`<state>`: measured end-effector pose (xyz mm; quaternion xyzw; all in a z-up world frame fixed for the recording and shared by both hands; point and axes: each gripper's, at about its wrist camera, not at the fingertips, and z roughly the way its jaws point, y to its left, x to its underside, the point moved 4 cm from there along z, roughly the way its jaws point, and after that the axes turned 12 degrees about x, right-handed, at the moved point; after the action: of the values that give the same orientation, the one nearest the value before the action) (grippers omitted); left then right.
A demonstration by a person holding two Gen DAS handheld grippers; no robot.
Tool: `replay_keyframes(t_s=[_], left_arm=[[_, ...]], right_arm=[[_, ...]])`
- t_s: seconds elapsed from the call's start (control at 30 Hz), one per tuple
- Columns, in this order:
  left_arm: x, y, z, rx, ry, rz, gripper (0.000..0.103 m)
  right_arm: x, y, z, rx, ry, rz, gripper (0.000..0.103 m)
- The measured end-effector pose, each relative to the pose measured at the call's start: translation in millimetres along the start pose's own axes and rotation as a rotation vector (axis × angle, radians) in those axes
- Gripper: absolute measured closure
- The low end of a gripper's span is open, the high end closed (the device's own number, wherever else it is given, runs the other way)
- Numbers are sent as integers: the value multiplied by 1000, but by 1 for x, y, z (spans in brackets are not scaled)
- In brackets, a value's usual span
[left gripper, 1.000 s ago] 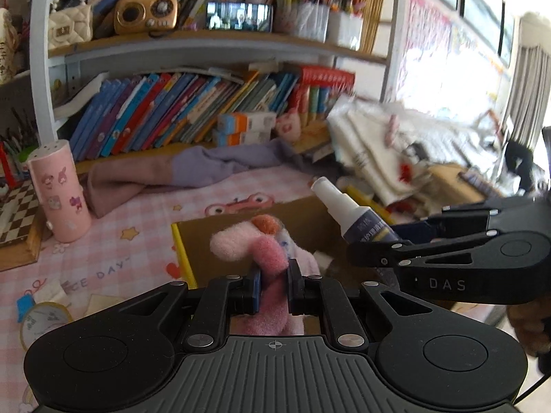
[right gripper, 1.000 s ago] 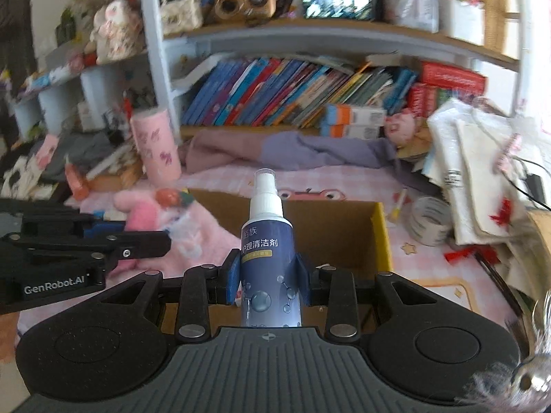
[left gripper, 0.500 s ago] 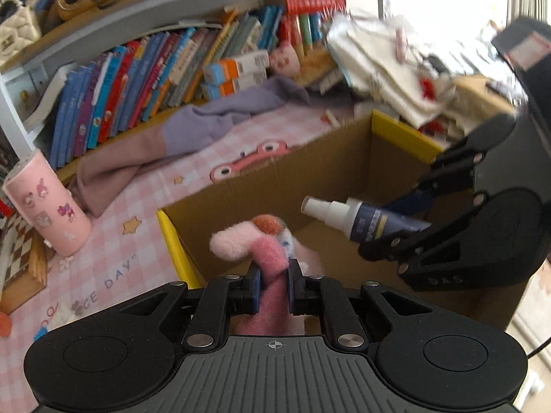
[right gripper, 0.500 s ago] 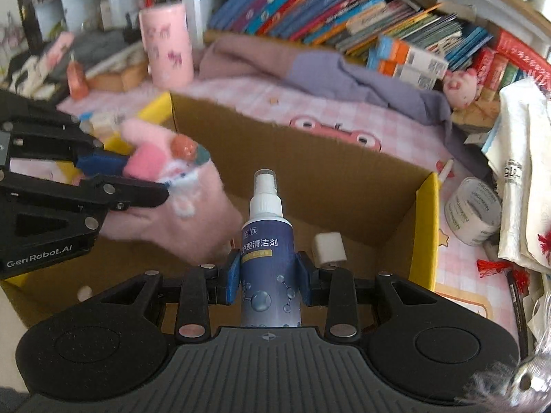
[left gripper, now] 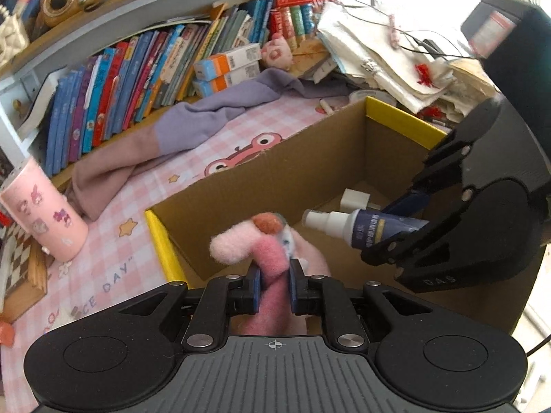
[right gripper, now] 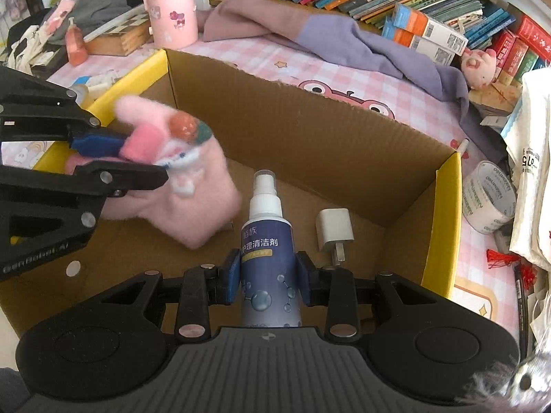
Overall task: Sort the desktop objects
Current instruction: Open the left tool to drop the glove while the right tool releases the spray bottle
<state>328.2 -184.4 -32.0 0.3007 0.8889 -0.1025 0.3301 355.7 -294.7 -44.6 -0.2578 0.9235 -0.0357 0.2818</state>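
An open cardboard box [left gripper: 292, 179] with yellow flap edges sits on the pink checked desk mat. My left gripper [left gripper: 274, 275] is shut on a pink plush toy [left gripper: 241, 251], which hangs inside the box on its left side [right gripper: 193, 206]. My right gripper [right gripper: 268, 272] is shut on a dark blue spray bottle [right gripper: 267, 241] with a white nozzle, held low over the box floor. In the left wrist view the bottle [left gripper: 361, 229] lies sideways in the right gripper [left gripper: 396, 227]. A white charger plug [right gripper: 334, 229] lies on the box floor beside the bottle.
A pink cylinder cup [right gripper: 168, 7] and a chessboard box [right gripper: 117, 34] stand behind the box on the left. A purple cloth [left gripper: 206, 117] lies before a row of books. A tape roll [right gripper: 489, 196] and stacked papers crowd the right side.
Both grippers have tipped down and sunk from above the box into it, each keeping hold of its object. Over the last half second they hardly shifted.
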Motion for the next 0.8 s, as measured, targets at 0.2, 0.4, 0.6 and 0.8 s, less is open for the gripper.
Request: replay_keyframes(t_s=[0.2,0.4,0.6,0.8], left_arm=[[-1,-3,7,-3,13,16,84],[-2,-6,3,-5,-18,27,38],[-4,-13,-12,-25,-78,56,21],[-4,-15,-20,-28,-97,48,20]], right_arm=[[0,0,3,2,13,3,72],[0,-1,1,1,-3,12,72],[-2,-12,-8,-9,-52,87,66],[0,-16,-17,-22,-74,110,60]])
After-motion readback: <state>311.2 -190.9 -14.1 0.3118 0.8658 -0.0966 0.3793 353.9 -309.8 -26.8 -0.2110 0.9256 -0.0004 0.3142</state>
